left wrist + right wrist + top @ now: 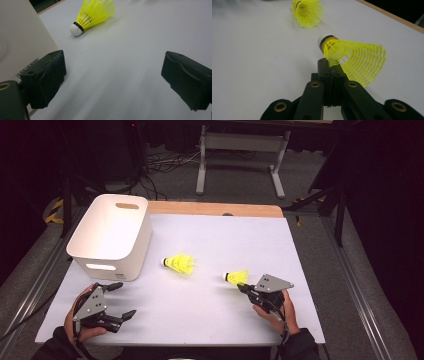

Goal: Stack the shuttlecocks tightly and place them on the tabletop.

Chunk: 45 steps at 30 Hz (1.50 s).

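From above, the right gripper (243,287) pinches the skirt of a yellow shuttlecock (236,277) jutting just ahead of its tips. The left gripper (121,300) stands wide open, a white bin (111,236) just ahead of it and a second shuttlecock (180,263) between both tools, farther out. The left gripper view shows that second shuttlecock (93,15) lying ahead, apart. In the right gripper view the jaws press together on the held shuttlecock (352,57).
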Each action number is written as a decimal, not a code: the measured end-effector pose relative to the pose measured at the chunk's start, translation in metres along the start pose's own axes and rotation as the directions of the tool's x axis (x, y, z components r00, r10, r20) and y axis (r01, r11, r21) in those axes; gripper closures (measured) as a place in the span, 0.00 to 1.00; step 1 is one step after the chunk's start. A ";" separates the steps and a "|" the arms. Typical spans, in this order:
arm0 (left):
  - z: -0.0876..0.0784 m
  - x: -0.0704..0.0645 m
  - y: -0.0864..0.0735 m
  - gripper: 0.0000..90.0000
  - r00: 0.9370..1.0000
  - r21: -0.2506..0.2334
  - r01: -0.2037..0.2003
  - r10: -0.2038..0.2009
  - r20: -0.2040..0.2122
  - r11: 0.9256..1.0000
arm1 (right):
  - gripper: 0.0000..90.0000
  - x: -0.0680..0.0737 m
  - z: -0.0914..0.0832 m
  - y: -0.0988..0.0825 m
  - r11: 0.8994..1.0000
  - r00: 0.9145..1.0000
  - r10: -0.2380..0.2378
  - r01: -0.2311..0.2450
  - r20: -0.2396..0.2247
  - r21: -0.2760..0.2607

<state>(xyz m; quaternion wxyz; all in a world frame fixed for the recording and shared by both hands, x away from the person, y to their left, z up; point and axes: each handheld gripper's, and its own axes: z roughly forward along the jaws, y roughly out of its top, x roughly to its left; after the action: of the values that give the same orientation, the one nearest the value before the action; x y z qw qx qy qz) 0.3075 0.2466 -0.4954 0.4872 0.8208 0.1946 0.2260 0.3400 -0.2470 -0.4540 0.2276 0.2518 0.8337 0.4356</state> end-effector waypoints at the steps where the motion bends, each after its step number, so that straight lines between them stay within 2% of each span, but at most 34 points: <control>1: 0.000 0.000 0.000 0.08 1.000 0.000 0.000 0.000 0.000 1.000 | 1.00 0.000 0.002 0.003 1.000 1.000 -0.005 0.005 -0.001 -0.004; 12: 0.001 0.000 0.000 0.08 1.000 0.003 0.000 0.000 0.004 1.000 | 1.00 0.002 0.019 0.018 0.999 0.999 -0.031 0.031 -0.008 -0.012; 23: 0.000 0.000 0.000 0.08 1.000 0.004 -0.004 0.004 0.006 1.000 | 1.00 0.010 0.057 0.040 0.998 0.997 -0.064 0.064 -0.052 -0.006; 33: 0.000 0.000 0.000 0.08 1.000 -0.001 -0.002 0.002 0.006 1.000 | 1.00 0.007 0.085 0.053 0.998 0.995 -0.062 0.062 -0.073 0.001; 37: 0.000 0.000 0.000 0.08 1.000 0.001 -0.007 0.007 0.010 1.000 | 1.00 0.006 0.096 0.058 0.999 0.995 -0.047 0.048 -0.090 0.002; 43: 0.000 0.000 0.000 0.08 1.000 0.001 -0.004 0.004 0.011 1.000 | 0.99 0.008 0.112 0.059 0.998 0.993 -0.040 0.044 -0.107 0.035; 45: 0.000 0.000 0.000 0.08 1.000 0.003 -0.009 0.009 0.013 1.000 | 0.99 0.008 0.119 0.059 0.999 0.993 -0.023 0.028 -0.116 0.040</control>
<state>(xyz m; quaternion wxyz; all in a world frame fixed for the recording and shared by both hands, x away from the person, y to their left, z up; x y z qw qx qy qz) 0.3076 0.2467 -0.4956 0.4863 0.8239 0.1878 0.2224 0.4180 -0.1400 -0.4667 0.1793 0.2204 0.8575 0.4289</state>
